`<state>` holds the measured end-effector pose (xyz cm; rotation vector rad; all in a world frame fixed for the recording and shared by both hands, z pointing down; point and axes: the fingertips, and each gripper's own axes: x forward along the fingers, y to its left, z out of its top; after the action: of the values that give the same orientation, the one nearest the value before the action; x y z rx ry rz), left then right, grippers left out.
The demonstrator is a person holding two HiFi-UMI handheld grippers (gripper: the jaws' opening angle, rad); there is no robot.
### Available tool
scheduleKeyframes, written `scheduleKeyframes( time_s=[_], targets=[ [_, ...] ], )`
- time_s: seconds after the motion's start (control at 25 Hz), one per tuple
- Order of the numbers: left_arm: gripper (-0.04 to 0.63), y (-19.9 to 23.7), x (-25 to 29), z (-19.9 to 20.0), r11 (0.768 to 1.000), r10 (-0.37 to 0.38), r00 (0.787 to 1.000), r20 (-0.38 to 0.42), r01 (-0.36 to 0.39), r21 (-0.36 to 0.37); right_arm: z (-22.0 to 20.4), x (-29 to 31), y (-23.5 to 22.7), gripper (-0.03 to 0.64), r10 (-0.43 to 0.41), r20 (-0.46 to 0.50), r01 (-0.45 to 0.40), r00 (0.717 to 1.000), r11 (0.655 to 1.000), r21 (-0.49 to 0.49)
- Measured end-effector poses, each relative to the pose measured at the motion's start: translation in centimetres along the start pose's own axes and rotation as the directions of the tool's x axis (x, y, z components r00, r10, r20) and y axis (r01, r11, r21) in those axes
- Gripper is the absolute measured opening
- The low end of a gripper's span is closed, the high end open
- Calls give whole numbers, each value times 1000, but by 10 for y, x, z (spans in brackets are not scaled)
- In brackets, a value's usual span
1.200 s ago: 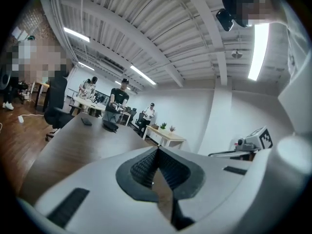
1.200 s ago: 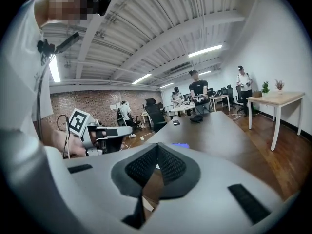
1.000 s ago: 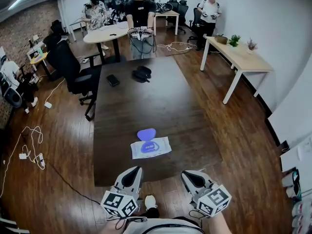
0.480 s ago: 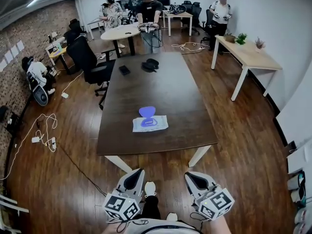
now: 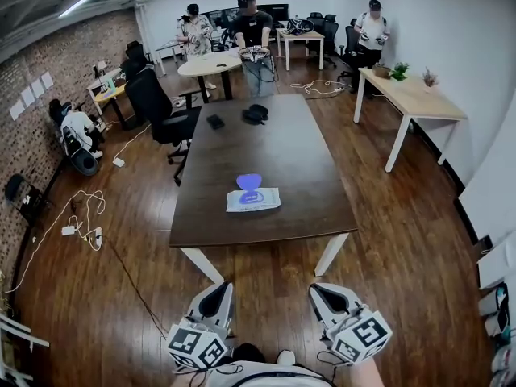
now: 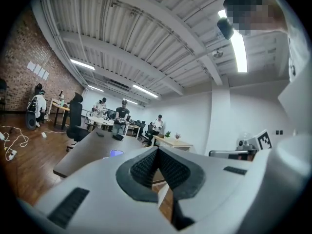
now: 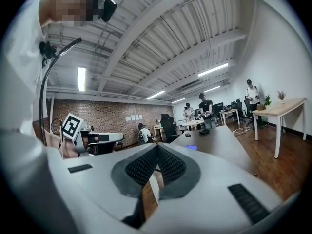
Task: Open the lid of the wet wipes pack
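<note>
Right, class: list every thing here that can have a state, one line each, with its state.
wet wipes pack: lying flat on the dark table, unheld.
lid: open, flipped back.
left gripper: jaws together, empty, short of the table.
right gripper: jaws together, empty, short of the table.

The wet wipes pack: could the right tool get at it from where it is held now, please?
Probably not. The right tool, shut and empty, is held near the person's body, and a stretch of floor separates it from the table where the wet wipes pack lies.
</note>
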<state>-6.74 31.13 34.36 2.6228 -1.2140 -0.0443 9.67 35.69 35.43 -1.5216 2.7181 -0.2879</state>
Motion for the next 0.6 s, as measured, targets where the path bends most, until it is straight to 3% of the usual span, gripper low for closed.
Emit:
scheduleKeyframes(
  time_s=[0.6],
  targets=[
    [2, 43, -10, 17, 997, -70, 997, -11, 70, -20, 12, 34, 41, 7, -46, -22, 45, 999, 998, -43]
  ],
)
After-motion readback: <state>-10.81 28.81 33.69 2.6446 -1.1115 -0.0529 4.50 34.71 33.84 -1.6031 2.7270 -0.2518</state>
